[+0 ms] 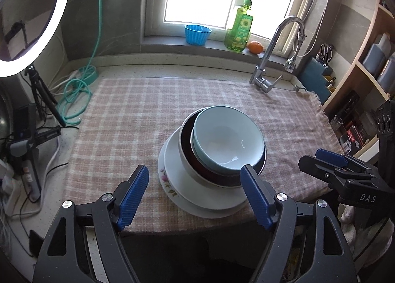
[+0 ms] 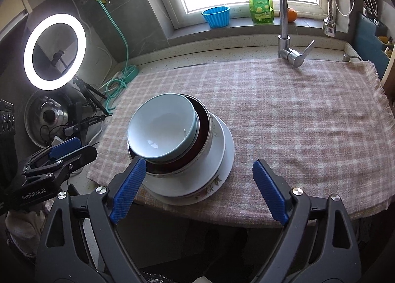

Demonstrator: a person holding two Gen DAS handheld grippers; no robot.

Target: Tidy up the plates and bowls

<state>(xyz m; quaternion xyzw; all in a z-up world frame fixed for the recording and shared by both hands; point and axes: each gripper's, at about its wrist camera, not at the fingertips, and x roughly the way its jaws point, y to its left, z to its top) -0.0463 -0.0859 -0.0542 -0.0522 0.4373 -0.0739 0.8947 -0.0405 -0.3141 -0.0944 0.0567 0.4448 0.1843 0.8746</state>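
A glossy pale blue bowl (image 1: 226, 138) nests tilted in a dark red bowl (image 1: 197, 162) with a metal rim, both on stacked white plates (image 1: 177, 174), the lower one flower-painted, on a nubby pink checked cloth (image 1: 123, 120). The left claw (image 1: 195, 194) is spread, ribbed blue pads empty, the stack just ahead between its tips. The right claw (image 2: 198, 189) is spread too, the stack ahead by its left pad. Only the right view shows a steel pot lid (image 2: 47, 115).
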